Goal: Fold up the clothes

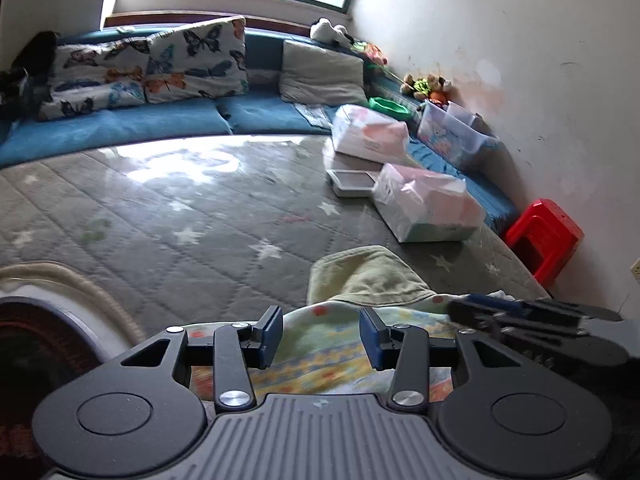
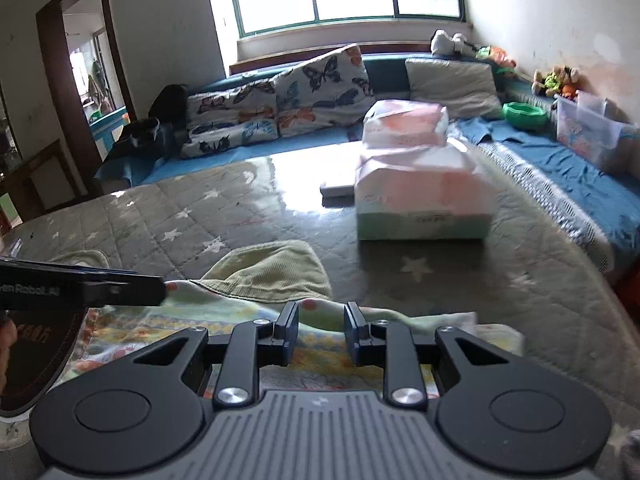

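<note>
A small patterned garment [image 1: 320, 360] with a pale green part [image 1: 368, 276] lies on the grey star-quilted mattress [image 1: 180, 220]. My left gripper [image 1: 321, 338] is open just above it, nothing between the fingers. The right gripper shows at the right of the left wrist view [image 1: 520, 316]. In the right wrist view the garment [image 2: 320, 364] and its green part [image 2: 272, 272] lie under my right gripper [image 2: 321, 334], which is open and empty. The left gripper [image 2: 80, 290] reaches in from the left over the garment's edge.
Two wrapped tissue packs [image 1: 428, 204] [image 1: 368, 132] and a flat tray [image 1: 352, 182] lie on the mattress at the far right. Blue cushions [image 1: 120, 124], butterfly pillows [image 1: 152, 68], a plastic bin [image 1: 452, 132] and a red stool [image 1: 544, 236] line the edges.
</note>
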{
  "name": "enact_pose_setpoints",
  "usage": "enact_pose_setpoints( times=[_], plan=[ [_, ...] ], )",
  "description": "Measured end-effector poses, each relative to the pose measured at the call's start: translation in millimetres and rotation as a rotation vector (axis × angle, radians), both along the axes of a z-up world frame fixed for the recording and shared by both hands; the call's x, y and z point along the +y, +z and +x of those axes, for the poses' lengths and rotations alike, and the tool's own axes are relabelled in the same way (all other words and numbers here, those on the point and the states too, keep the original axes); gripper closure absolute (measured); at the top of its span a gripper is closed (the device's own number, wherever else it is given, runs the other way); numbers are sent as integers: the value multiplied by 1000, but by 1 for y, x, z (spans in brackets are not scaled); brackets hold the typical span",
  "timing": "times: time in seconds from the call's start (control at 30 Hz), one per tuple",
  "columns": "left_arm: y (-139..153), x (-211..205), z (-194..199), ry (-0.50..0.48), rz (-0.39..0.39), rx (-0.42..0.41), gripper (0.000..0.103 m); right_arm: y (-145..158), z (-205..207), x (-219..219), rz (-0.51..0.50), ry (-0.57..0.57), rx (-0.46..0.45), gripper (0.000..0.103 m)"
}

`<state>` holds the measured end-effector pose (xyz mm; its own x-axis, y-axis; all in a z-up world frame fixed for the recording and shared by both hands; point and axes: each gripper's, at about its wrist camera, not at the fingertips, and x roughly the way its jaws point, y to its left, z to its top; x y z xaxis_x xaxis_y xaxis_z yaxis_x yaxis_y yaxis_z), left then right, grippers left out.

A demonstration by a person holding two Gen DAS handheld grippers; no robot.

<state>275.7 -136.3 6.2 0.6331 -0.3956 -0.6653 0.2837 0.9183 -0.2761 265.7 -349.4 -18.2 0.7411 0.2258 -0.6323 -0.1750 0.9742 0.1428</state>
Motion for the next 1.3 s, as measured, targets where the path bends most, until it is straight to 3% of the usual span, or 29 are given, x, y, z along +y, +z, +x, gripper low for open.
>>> enact_pose_setpoints(
  times=[0.33, 0.83, 1.03, 1.17, 1.3],
  plan=[
    [-25, -21, 13, -22, 40, 13, 60, 1, -13, 12, -26, 62, 16, 78],
    [-13, -14, -59, -72, 73, -34, 60, 4, -84, 36, -69, 169, 19, 75],
    [-17, -8, -91, -75, 100, -37, 58, 1, -123, 42, -101, 181, -10, 67],
    [-17, -1, -105, -57, 94, -26, 55, 2, -138, 43, -85, 168, -18, 56],
    [-13, 5, -119, -43, 80, -26, 45, 3, -150, 43, -78, 153, -23, 48]
  ],
)
